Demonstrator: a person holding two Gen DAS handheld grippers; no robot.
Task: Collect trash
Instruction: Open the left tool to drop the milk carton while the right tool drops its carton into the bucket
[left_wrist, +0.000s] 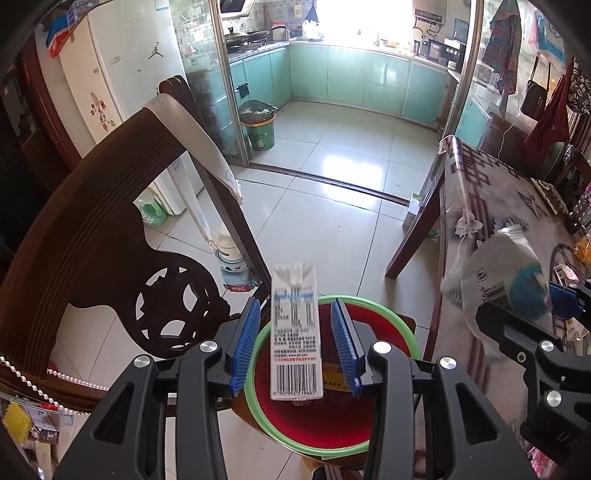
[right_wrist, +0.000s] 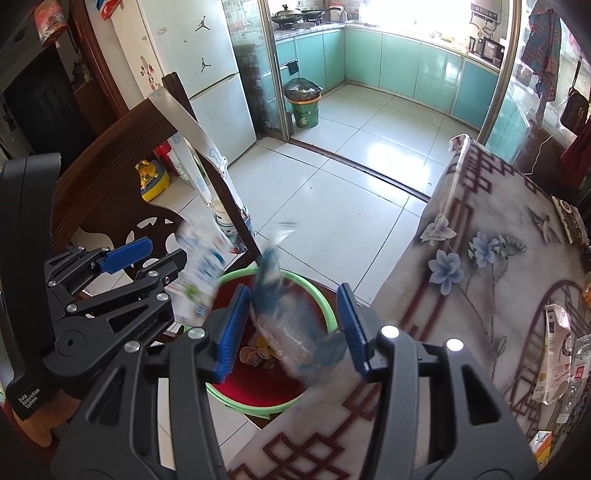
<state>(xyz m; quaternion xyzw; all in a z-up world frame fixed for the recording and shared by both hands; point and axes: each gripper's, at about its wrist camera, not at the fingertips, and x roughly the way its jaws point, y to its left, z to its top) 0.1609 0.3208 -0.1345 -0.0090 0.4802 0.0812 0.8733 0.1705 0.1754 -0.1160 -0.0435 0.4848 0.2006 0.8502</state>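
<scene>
A red bin with a green rim (left_wrist: 388, 314) (right_wrist: 325, 299) stands on the floor between chair and table. My left gripper (left_wrist: 297, 339) is open above it; a white milk carton (left_wrist: 295, 332) hangs blurred between the blue pads without touching them. It also shows in the right wrist view (right_wrist: 201, 273), beside the left gripper (right_wrist: 147, 258). My right gripper (right_wrist: 291, 325) is open over the bin; a crumpled clear plastic bottle with blue label (right_wrist: 284, 314) is blurred between its pads. The bottle shows in the left wrist view (left_wrist: 498, 280) at the right gripper (left_wrist: 532, 306).
A dark carved wooden chair (left_wrist: 110, 229) stands left of the bin. A table with a flowered cloth (right_wrist: 480, 280) is to the right, holding a wrapper (right_wrist: 554, 350) and small items. A green kitchen bin (left_wrist: 258, 125) stands by the glass door.
</scene>
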